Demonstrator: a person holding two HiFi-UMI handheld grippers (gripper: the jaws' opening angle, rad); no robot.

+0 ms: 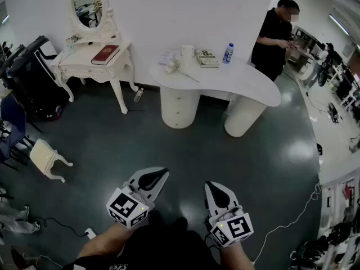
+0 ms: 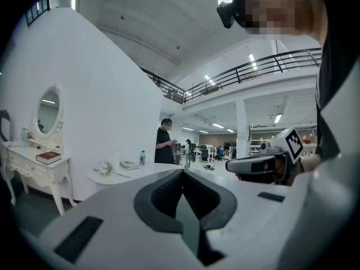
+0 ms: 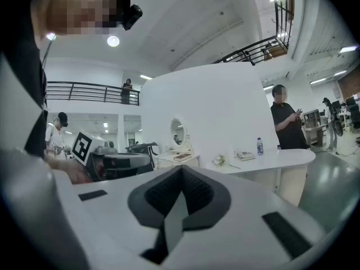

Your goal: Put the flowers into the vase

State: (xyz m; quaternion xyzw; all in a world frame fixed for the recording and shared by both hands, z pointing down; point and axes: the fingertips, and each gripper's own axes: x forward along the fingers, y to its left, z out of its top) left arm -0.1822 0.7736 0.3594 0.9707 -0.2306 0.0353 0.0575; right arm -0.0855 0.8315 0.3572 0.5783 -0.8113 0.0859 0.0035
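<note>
The white counter [image 1: 247,91] stands against the wall, well ahead of you across the dark floor. Left of it is a dressing table [image 1: 84,66] with an oval mirror [image 1: 88,5] and a red book [image 1: 105,54] on top. A person [image 1: 274,37] in black stands at the counter's right end, and a black case [image 1: 31,77] sits by the left edge of the head view.

You hold both grippers low and close to your body, pointing toward the counter. Your left gripper [image 1: 162,174] has its jaws pressed together with nothing between them, and your right gripper [image 1: 210,185] is closed and empty too.

A small white stool [image 1: 48,159] stands on the floor to your left.

On the counter's left half, a stack of books [image 1: 207,58] lies along the back edge. The vase [image 1: 187,51] is just left of the books, and the flowers [image 1: 174,67] lie beside it near the left end. A bottle [image 1: 228,53] stands right of the books.
</note>
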